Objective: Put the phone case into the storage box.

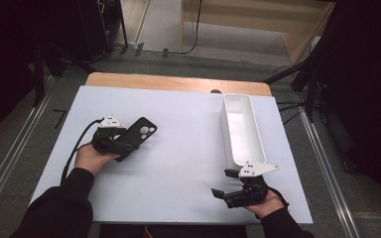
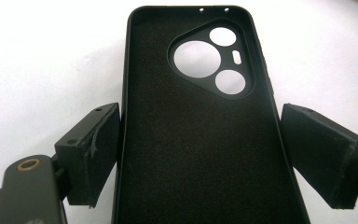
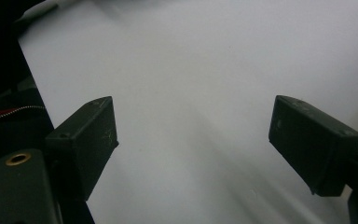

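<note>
Two tongs at a white desk (image 1: pixel 178 168), one busy and one idle. Left tongs (image 1: pixel 127 145), at centre left of the high view, set astride the black phone case (image 1: pixel 143 130), a pad at either long edge. Case lying inside-up on the desk, camera cut-outs at the far end, pointing toward the upper right of the frame. Left pad against the case's rim in the left gripper view, right pad just beside the opposite rim (whether squeezing or merely standing by: cannot tell). Right tongs (image 1: pixel 226 182), at lower right, released and spread wide over bare desk, with nothing between the pads. Long white tray (image 1: pixel 224 124) at right of centre, empty, its near end just above the right tongs.

Step in hand, by judgement: securing a hold on the case across its width.

Next move, by judgement: a firm, even close on both long edges, then a level lift. Soft case walls likely to bow under pressure, so a slip or a twist out of the pads possible. Tray a probable destination, though not certain.
</note>
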{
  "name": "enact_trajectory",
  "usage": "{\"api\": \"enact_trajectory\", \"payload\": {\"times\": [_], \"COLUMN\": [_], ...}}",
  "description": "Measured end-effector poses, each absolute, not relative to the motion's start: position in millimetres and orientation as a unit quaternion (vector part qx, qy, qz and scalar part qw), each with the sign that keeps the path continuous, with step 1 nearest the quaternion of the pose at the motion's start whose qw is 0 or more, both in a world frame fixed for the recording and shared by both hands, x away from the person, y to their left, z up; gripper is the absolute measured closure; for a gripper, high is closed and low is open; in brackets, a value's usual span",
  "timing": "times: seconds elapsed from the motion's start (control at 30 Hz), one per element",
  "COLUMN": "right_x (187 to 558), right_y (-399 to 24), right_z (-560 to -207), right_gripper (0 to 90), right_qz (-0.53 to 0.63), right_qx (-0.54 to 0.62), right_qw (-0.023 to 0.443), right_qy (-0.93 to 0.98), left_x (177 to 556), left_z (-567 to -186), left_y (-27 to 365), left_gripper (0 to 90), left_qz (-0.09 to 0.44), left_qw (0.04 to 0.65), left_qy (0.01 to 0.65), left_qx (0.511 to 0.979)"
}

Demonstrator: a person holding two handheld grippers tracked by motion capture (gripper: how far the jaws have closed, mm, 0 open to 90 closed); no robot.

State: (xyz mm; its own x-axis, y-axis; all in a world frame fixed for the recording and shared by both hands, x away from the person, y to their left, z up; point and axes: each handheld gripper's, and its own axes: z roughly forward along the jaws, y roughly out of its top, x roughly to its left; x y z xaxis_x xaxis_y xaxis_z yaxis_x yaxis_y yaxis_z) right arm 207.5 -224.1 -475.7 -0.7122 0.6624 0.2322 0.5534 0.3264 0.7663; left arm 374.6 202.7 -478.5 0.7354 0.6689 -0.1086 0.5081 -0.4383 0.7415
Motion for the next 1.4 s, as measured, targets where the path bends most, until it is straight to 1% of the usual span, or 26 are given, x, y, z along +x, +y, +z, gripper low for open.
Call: {"api": "enact_trajectory", "payload": {"times": [0.4, 0.67, 1.17, 1.3, 1.4], "right_x": [207.4, 207.4, 207.2, 207.0, 206.5], "right_y": [-224.0, -224.1, -223.1, -221.8, -221.0], "right_z": [-475.0, -474.0, -470.0, -468.6, -466.8], "right_gripper": [13.8, 13.8, 13.8, 13.8, 13.8], "right_qz": [0.447, 0.450, 0.456, 0.461, 0.466], "right_qx": [0.374, 0.373, 0.377, 0.383, 0.376], "right_qw": [0.064, 0.066, 0.078, 0.071, 0.078], "right_qy": [0.810, 0.809, 0.802, 0.797, 0.797], "left_x": [372.0, 367.3, 354.3, 351.8, 350.2], "left_z": [-469.8, -464.0, -452.6, -450.8, -450.1], "left_y": [206.2, 202.8, 192.4, 190.1, 188.9], "left_gripper": [14.5, 14.6, 14.5, 14.5, 14.5], "left_qz": [0.089, 0.085, 0.082, 0.081, 0.083], "left_qw": [0.409, 0.406, 0.424, 0.427, 0.427], "left_qy": [0.362, 0.363, 0.369, 0.372, 0.377], "left_qx": [0.833, 0.834, 0.823, 0.820, 0.818]}}
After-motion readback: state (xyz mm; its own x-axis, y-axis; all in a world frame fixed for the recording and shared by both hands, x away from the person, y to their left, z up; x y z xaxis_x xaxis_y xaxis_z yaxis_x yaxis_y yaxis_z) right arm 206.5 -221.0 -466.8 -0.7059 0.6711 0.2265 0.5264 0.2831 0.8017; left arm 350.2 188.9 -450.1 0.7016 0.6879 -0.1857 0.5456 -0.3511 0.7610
